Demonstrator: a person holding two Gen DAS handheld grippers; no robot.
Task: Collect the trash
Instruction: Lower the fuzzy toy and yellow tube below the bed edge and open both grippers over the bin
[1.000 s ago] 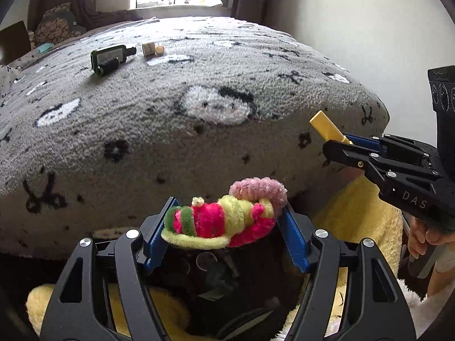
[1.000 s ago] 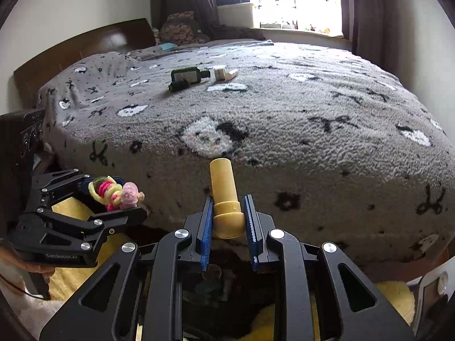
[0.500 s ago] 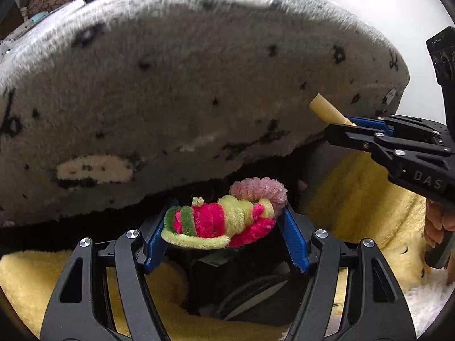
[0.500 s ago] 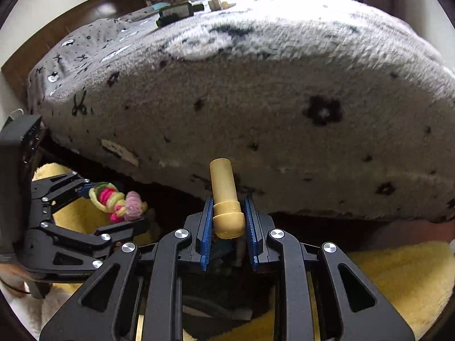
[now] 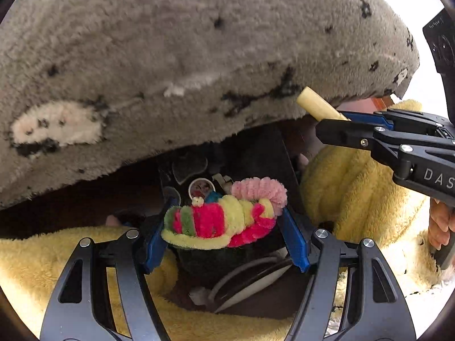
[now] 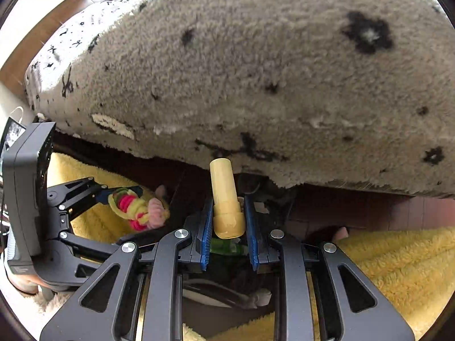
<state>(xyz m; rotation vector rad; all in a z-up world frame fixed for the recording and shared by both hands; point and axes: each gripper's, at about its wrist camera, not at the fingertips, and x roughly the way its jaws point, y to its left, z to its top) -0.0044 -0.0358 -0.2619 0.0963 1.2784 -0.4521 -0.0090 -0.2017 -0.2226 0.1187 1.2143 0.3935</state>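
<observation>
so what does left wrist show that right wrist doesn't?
Only left wrist: the person's hand on the right gripper's handle, and a small round lid in the dark bin behind the fuzzy toy.

Only right wrist: the wooden headboard, a green item under the yellow tube, and the black box on the left gripper.

Both: the grey blanket, yellow fleece, the toy held by the left gripper, the tube held by the right gripper.

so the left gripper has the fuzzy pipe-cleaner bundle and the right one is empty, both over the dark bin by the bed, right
Not quite: the right gripper isn't empty. The right wrist view shows it shut on a yellow tube. The left gripper does hold the fuzzy bundle, both over the dark bin.
</observation>
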